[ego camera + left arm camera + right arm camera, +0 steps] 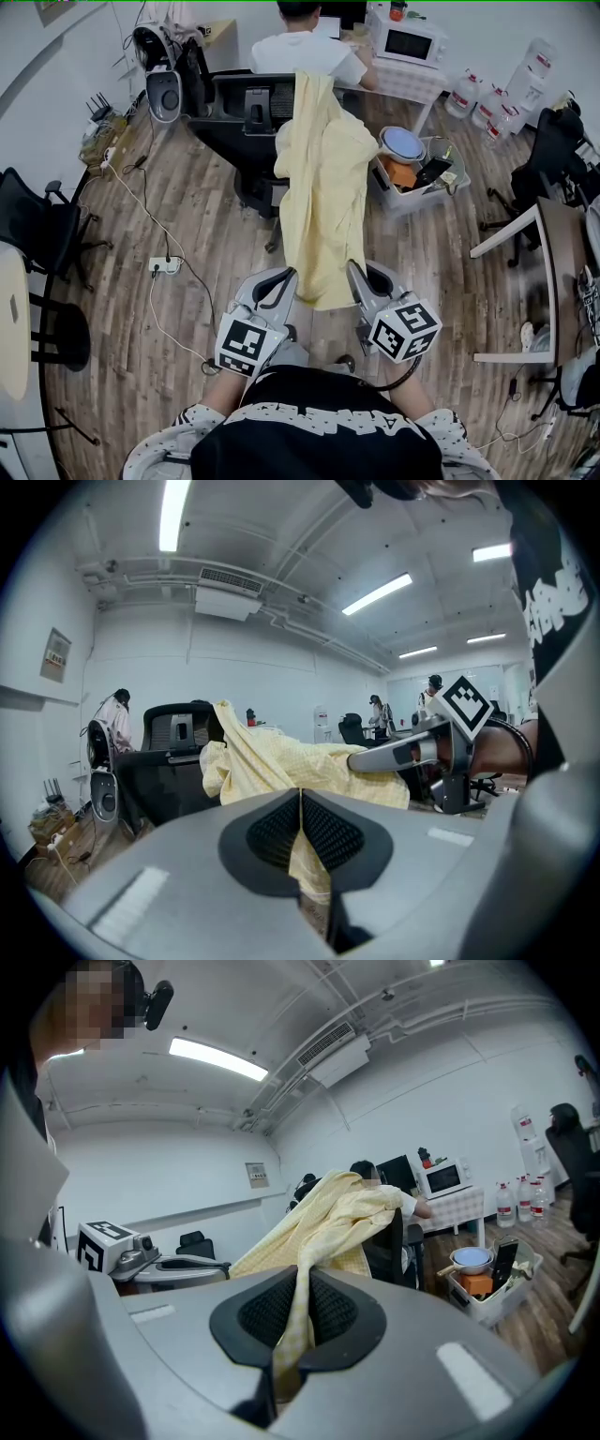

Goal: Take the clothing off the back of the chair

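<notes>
A pale yellow garment [323,187] hangs over the back of a black office chair [248,108] and stretches toward me. My left gripper [285,278] is shut on the left side of its lower edge, and my right gripper [355,274] is shut on the right side. In the left gripper view the cloth [272,761] runs from the chair [173,733] into the closed jaws of the left gripper [300,803], with the right gripper [412,752] alongside. In the right gripper view a bunched fold of the garment [328,1227] is pinched in the right gripper [296,1316].
A person [305,47] sits at a desk beyond the chair. A clear bin [450,192] with a bowl stands right of it, near a microwave [411,42] and water bottles [487,98]. A power strip [164,265] with cables lies on the floor at left. A table [555,244] stands at right.
</notes>
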Tool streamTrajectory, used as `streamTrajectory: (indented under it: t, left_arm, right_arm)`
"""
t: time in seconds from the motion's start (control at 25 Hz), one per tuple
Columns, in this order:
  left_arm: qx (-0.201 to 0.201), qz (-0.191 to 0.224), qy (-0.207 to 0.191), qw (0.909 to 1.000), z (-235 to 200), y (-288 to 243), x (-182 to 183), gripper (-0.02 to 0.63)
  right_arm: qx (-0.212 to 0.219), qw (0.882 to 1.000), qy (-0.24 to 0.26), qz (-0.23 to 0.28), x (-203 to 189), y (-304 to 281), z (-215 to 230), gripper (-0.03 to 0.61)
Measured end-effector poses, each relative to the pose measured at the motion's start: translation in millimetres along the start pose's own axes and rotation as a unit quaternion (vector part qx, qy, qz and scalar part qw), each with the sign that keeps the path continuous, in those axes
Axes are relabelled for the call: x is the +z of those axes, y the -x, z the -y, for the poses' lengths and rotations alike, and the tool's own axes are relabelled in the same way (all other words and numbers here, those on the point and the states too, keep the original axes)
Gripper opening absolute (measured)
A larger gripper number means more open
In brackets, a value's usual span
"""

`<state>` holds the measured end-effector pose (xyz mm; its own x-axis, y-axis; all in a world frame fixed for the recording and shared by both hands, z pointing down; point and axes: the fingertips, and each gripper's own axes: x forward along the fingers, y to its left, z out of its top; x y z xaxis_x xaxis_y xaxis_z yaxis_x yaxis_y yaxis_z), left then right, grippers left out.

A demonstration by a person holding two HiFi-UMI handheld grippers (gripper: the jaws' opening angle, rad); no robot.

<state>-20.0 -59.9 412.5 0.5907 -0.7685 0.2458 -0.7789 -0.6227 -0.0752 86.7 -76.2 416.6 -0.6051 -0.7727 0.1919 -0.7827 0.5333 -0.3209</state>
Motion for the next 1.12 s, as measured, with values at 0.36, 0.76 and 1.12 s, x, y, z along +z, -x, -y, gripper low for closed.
streamTrajectory:
  t: [0.36,0.76,1.12]
  left_arm:
    - [-0.012,-0.009,-0.002,0.9999,17.4,-3.0,-4.4,0.002]
    - [-0.017,-0.02,-0.004,0.9996,32.8,-6.0,-8.5,0.002]
    - [-0.026,-0.031,-0.003,0.9992,44.8,-4.2,-12.4,0.002]
  right_arm:
    - [0.007,1.0,0.0,-0.006,-6.1,7.5,-0.2,0.031]
    - [0.014,1.0,-0.001,-0.011,-11.6,16.8,3.3,0.031]
    - [0.015,1.0,-0.005,-0.015,-15.2,24.3,3.1,0.031]
